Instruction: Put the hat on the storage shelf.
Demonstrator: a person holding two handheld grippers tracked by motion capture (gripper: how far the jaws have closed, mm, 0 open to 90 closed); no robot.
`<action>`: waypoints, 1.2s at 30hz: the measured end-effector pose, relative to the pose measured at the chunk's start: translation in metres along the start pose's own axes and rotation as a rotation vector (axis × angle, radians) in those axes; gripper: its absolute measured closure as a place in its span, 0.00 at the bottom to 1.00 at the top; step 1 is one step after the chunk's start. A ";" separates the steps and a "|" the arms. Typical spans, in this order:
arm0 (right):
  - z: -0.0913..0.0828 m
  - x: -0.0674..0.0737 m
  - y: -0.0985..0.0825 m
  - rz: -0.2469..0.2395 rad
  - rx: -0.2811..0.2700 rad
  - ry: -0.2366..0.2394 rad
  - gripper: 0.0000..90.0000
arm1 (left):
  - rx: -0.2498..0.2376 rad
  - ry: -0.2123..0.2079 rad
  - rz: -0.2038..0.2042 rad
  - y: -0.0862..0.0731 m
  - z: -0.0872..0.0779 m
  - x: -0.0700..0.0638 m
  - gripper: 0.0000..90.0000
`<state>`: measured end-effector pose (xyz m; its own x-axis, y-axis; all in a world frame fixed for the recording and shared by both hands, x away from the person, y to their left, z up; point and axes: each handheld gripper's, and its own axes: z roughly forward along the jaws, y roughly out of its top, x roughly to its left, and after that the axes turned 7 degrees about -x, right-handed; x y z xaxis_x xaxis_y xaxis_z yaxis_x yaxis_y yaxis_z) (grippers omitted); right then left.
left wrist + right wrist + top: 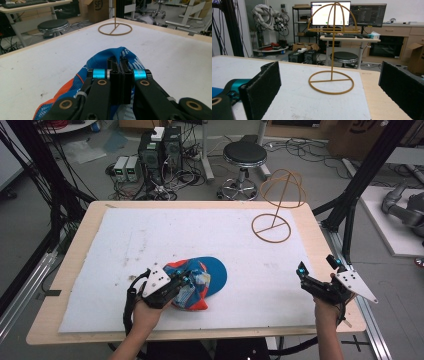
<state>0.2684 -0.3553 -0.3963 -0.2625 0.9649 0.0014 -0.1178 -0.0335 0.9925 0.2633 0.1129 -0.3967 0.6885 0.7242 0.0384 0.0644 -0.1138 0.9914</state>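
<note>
A blue and orange cap (212, 272) lies crumpled on the white mat, near the front and left of centre. My left gripper (189, 281) reaches into it from the left and is shut on a fold of its fabric. In the left gripper view the two black jaws (120, 63) press together with the blue cloth of the cap (131, 56) pinched between them. A gold wire hat stand (278, 202) rises at the mat's far right corner, also the stand (333, 50) straight ahead in the right gripper view. My right gripper (317, 265) hovers open at the table's right front edge, nothing between its pads (263, 87).
The white mat (150, 235) covers most of the wooden table (320, 230). Behind the table stand a black stool (244, 157) and computer boxes (160, 150) amid cables. Black frame posts (367, 170) rise at the right.
</note>
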 end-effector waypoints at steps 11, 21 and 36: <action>0.001 0.002 -0.001 -0.003 0.005 0.008 0.04 | -0.091 0.011 -0.015 0.025 -0.006 0.004 0.99; 0.002 0.003 -0.002 -0.005 0.010 0.011 0.04 | -0.153 0.016 -0.022 0.050 -0.002 0.001 0.99; 0.003 0.004 -0.003 -0.006 0.011 0.018 0.04 | -0.273 0.023 -0.050 0.102 0.010 -0.004 0.99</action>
<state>0.2702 -0.3504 -0.3985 -0.2787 0.9604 -0.0069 -0.1094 -0.0246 0.9937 0.2748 0.0916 -0.2971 0.6729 0.7396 -0.0120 -0.1010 0.1079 0.9890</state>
